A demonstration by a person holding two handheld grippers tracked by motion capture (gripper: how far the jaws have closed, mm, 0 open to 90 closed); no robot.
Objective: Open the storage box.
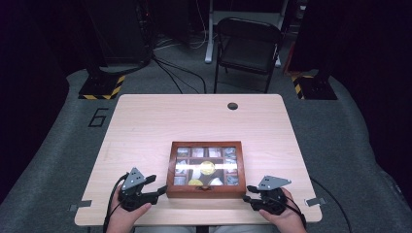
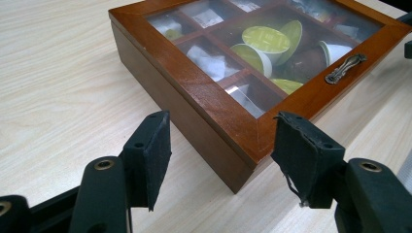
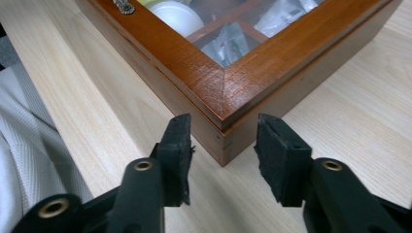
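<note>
Wooden, with a glass lid, the compartment box (image 1: 206, 170) lay near the front edge of the table (image 1: 145, 121). I saw my left gripper (image 1: 158, 187) open around its front left corner, not touching. My right gripper (image 3: 223, 145) straddled the front right corner, pads apparently just clear.

Wooden box (image 2: 209, 104) with glass lid on pale table (image 2: 58, 73), near corner between left gripper (image 2: 221, 155) jaws, pads apart, not touching. Yellow-green capsules (image 2: 265, 41) inside; metal handle (image 2: 346, 68) on front rim.
</note>
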